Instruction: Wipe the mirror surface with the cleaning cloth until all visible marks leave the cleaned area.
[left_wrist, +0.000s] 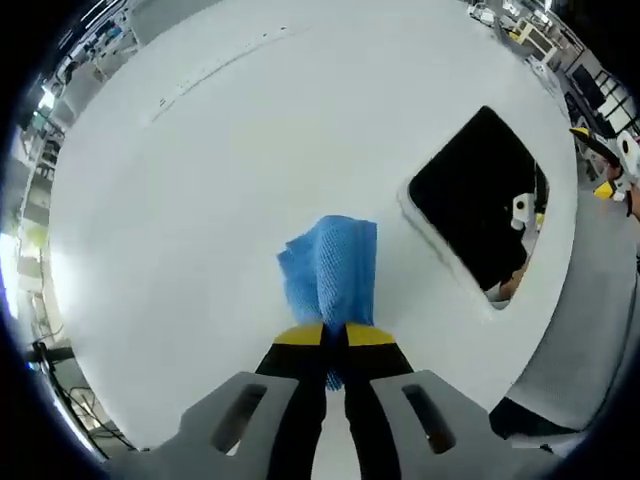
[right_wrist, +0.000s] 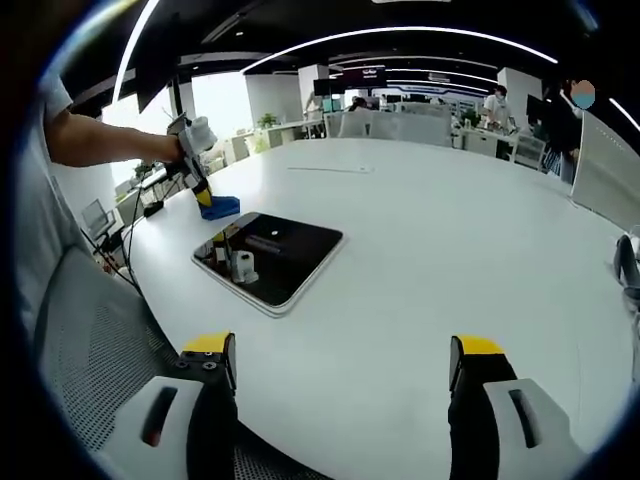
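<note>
Left gripper (left_wrist: 335, 335): jaws clamped on the blue cleaning cloth (left_wrist: 333, 268), held over the white surface (left_wrist: 180, 200). Mirror (left_wrist: 480, 195): ahead and to the right of this gripper, apart from the cloth (long axis slanting away). Right gripper (right_wrist: 340, 375): jaws wide apart, holding nothing, farther from the mirror (right_wrist: 272, 248).

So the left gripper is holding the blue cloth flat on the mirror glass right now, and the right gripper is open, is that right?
Not quite. The left gripper does hold the blue cloth, but over the white table, beside the mirror, not on its glass; the left gripper view shows the gap. The right gripper is open.
</note>
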